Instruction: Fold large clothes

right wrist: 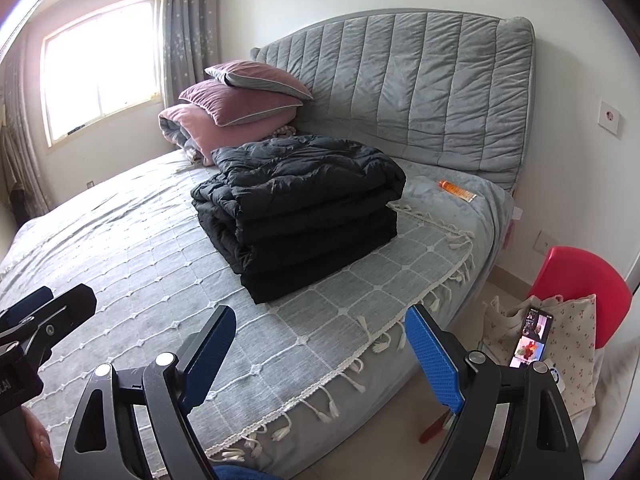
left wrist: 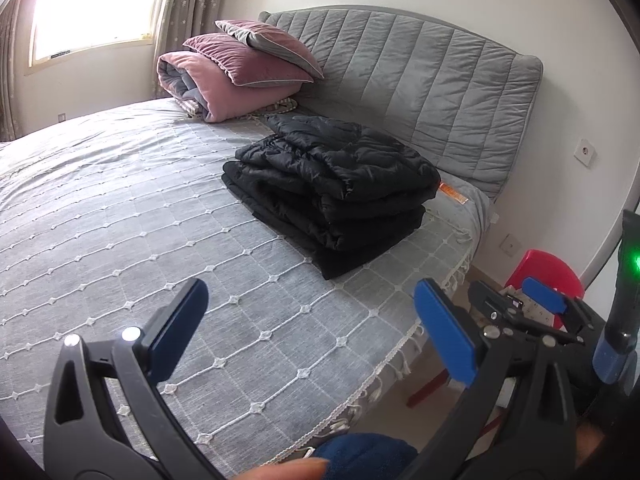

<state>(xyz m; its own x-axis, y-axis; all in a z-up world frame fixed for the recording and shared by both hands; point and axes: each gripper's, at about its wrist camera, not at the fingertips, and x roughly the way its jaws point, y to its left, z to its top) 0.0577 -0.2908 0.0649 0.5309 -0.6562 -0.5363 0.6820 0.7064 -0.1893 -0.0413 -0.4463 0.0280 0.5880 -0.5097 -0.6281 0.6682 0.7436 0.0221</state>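
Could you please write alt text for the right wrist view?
A folded black puffer coat lies on a grey bed near pink pillows. The open right gripper hovers empty in the foreground.

Pink pillows (right wrist: 240,106), orange tube (right wrist: 456,191), red chair (right wrist: 580,276), phone (right wrist: 532,338)

Folded black coat (left wrist: 332,196) on bed (left wrist: 120,208) — left tool (left wrist: 312,332) spread, empty.

Bright daylight enters from the overexposed white window (left wrist: 94,4), which glares. Fisheye edges curve strongly. Both pictures are sharp.
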